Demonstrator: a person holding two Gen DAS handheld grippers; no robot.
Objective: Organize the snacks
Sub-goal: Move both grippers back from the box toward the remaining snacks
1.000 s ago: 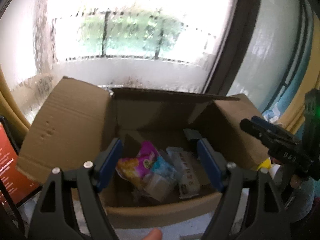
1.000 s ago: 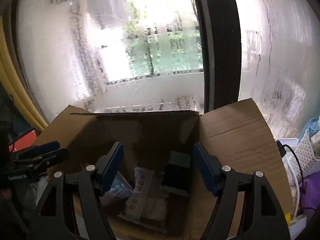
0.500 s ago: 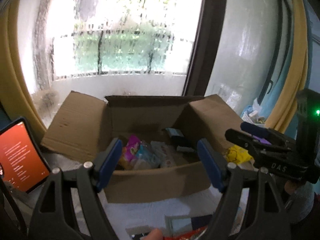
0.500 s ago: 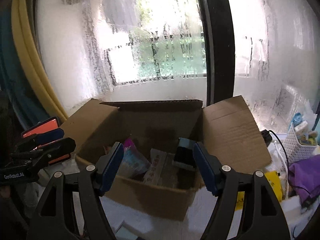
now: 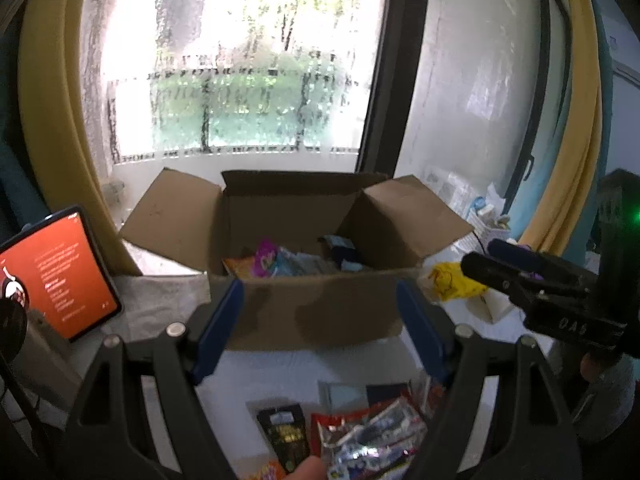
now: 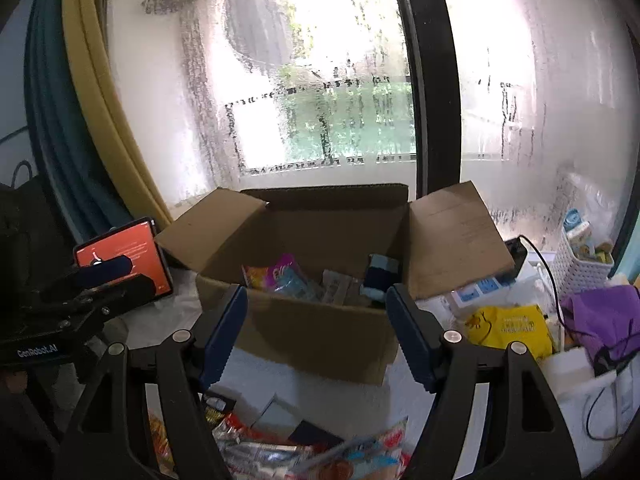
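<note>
Snacks everywhere, operator, and the cardboard box is your anchor. Its flaps are folded out and wide, which keeps the mouth clear for drops from above. Inside it already: a pink-and-orange snack bag toward the left wall, pale wrappers in the middle, a dark blue packet leaning by the right wall. So the box reads as the collecting place, partly filled.

In front of the box, on the white bench, the unsorted pile waits: a red-and-silver wrapper, a small black packet, something orange at the near edge. That heap sits closest to you, I'd judge so each piece is a short carry to the box.

Your left gripper stands wide with nothing between its blue pads; through the gap you see only the box's front wall. Your right gripper is equally wide and equally empty, framing the same front wall from the right side. Both tilt gently downward, side by side, aimed over the pile toward the box, each visible at the edge of the other's view.

Left of the box, a tablet with an orange screen stands propped. Right of the box, a yellow pouch, a purple bag and a white basket crowd the bench, so mind your right elbow when you dip for the next wrapper.
</note>
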